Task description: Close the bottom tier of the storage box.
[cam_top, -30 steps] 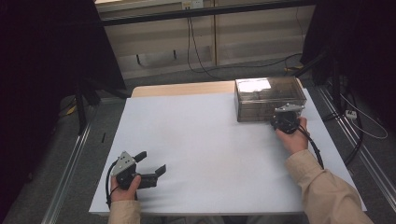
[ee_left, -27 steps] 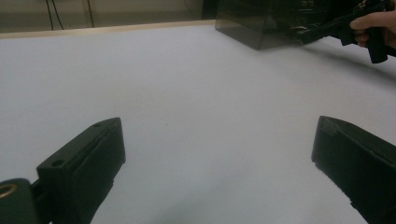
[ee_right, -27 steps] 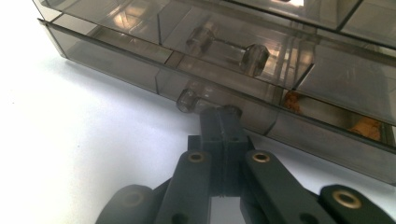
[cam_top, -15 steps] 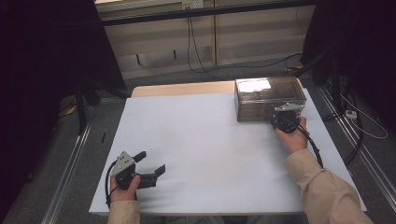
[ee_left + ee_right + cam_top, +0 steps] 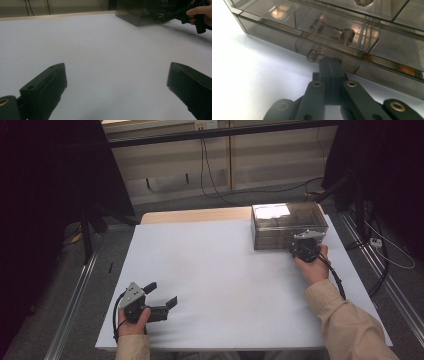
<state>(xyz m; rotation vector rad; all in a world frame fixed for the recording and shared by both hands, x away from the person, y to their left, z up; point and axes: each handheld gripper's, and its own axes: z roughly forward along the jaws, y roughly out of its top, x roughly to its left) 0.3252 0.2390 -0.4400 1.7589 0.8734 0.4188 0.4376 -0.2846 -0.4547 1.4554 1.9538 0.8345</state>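
Right hand-held gripper (image 5: 303,249) is sitting at the front face of the smoky drawer box (image 5: 289,224), far right of the bench (image 5: 210,265). In the right gripper view the jaws are fully closed, pads pressed flat together, tips (image 5: 330,62) touching or nearly touching the bottom drawer front just beside its clear knob handle (image 5: 312,55). Nothing looks clamped between them; the knob is lying just left of the tips, not inside.

The relation that counts: the handle bar is running along the drawer front, across the gripper's line of approach, and the drawer would be sliding out toward the person. My read is the jaws need to be opening and shifting sideways to straddle that knob before any pull.

Left hand-held gripper (image 5: 155,301) is resting at the near left corner of the bench, jaws wide apart, nothing between them, well away from the box. The right hand is clearly the nearer one.

Hard to make out: the handle's far end is hiding behind the jaw tips, actual contact is uncertain, and something brownish inside the lower drawer (image 5: 404,68) is cut off and blurred through the tinted plastic.
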